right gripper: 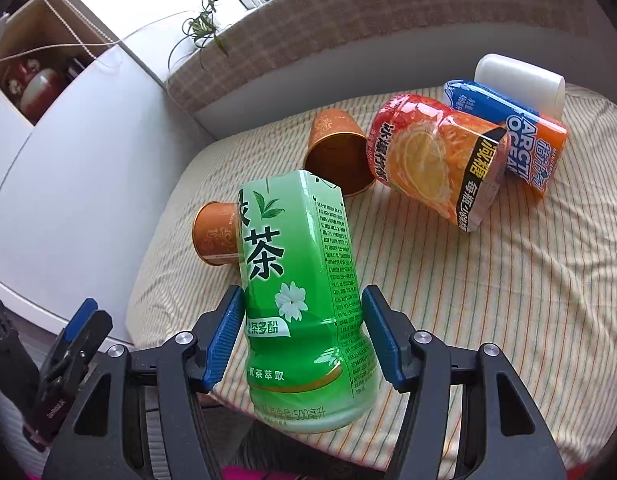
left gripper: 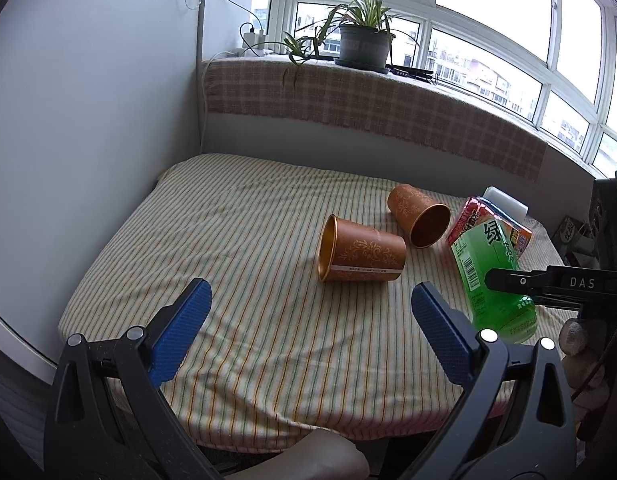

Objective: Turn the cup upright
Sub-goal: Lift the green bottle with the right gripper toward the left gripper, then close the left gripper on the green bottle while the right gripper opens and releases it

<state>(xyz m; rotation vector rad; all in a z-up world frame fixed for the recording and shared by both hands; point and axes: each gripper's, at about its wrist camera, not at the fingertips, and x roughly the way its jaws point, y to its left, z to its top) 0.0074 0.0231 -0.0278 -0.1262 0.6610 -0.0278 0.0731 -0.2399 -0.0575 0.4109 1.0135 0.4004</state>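
Note:
Two orange paper cups lie on their sides on the striped tablecloth [left gripper: 248, 320]: the near cup [left gripper: 360, 252] with its mouth to the left, the far cup [left gripper: 420, 216] with its mouth toward me. A green tea bottle-cup [right gripper: 300, 280] lies tilted on its side near the table's front right, base toward the right wrist camera. My right gripper [right gripper: 304, 328] is shut on its lower half, one blue pad against each side. My left gripper [left gripper: 312, 312] is open above the cloth, short of the near orange cup, with nothing between its fingers.
An orange-drink bottle-cup [right gripper: 432, 160], a blue and orange one [right gripper: 520, 128] and a white cup [right gripper: 520, 80] lie at the back right. A white cabinet [left gripper: 88, 120] borders the table's left. A potted plant [left gripper: 364, 40] stands on the windowsill behind.

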